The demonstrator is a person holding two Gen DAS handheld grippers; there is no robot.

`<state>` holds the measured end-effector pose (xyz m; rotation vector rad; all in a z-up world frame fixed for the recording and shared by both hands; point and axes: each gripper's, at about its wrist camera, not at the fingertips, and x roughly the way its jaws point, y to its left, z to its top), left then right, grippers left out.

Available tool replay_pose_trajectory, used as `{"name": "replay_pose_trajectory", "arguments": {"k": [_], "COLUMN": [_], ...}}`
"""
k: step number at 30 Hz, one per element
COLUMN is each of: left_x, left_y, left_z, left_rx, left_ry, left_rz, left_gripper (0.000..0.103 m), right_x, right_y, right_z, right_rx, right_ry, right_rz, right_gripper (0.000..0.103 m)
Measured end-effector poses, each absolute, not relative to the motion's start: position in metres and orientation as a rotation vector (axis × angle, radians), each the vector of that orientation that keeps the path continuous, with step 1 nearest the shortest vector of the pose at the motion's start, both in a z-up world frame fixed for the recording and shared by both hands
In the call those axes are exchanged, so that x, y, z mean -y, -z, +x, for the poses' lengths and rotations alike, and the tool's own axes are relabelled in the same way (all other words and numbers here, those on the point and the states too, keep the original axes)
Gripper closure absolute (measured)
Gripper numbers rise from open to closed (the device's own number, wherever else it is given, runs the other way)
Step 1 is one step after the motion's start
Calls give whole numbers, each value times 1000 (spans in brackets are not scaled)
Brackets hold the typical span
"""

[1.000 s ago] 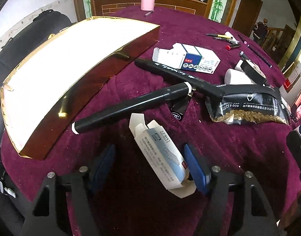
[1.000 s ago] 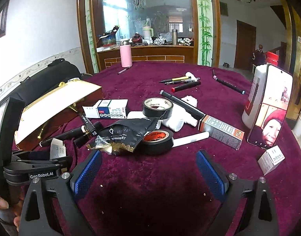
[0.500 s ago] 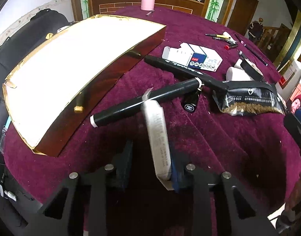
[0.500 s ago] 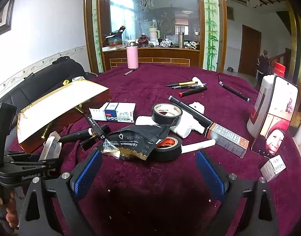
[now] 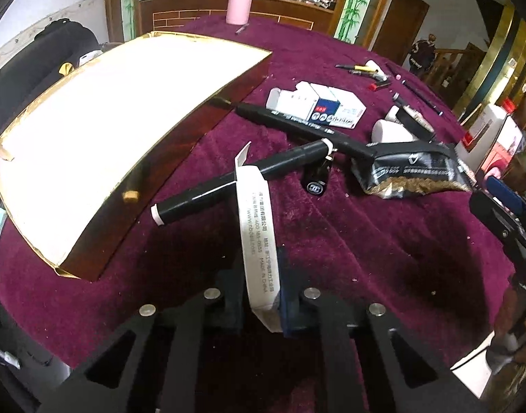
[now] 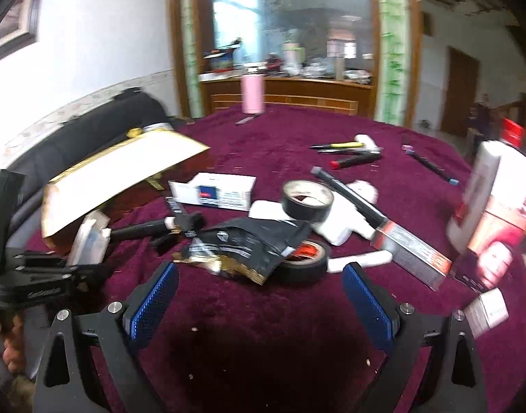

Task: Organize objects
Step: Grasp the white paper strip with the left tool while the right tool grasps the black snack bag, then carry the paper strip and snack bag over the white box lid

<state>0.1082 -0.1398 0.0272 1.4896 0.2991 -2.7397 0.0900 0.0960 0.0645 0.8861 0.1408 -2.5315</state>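
The left gripper (image 5: 261, 296) has just closed its jaws on a slim white carton (image 5: 257, 237), holding it edge-up just above the maroon tablecloth (image 5: 383, 241), in front of a black marker (image 5: 240, 180). The right gripper (image 6: 259, 297) hangs wide open and empty, near a black foil pouch (image 6: 249, 244) beside that marker.

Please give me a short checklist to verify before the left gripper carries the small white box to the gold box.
1. Left gripper shut on white box: ok; jaws have just been closing.
2. Box gripped near its middle: not ok, pinched at its near end.
3. Box clear of the black marker: cannot tell, its far end overlaps the marker.
4. Gold box has bare room: ok.
5. Right gripper open, holding nothing: ok.
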Motion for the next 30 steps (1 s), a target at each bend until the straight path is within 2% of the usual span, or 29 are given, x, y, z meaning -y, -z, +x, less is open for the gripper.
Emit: {"name": "replay_pose_trajectory", "arguments": {"k": [4,10,15,16,17,19,23,28,30], "left_x": [146,145,149,150,150,150,148,149,149], "left_y": [-36,-45,-54,-54,-53,-52,-51,-48,-48], "left_z": [111,112,116,118,120,123,124,121,120], "left_rx": [-323,-308,-263,-263,-265,-269,-251,-282,-299], "left_ry": [2758,2756,2765,2764,2765,2774,2784,2779,2780], "left_rz": [1471,1471,1473,1480,1484,1502,1519,1529,1527], "left_gripper": [89,89,89,90,90,90,90,90,90], "right_x": [-101,-95,-64,-60,-58,-56,-47,-57,-62], "right_y": [-72,-78,-68,-62,-58,-50,-29,-24,-24], "right_z": [66,37,17,16,15,22,52,59,52], "right_rx": [-212,-147,-308,-331,-334,-315,-379,-266,-215], "right_ry": [2431,2339,2191,2185,2161,2109,2054,2060,2088], "right_rz": [928,925,963,994,1017,1062,1109,1130,1143], "right_gripper": [6,6,7,14,39,63,65,65,61]}}
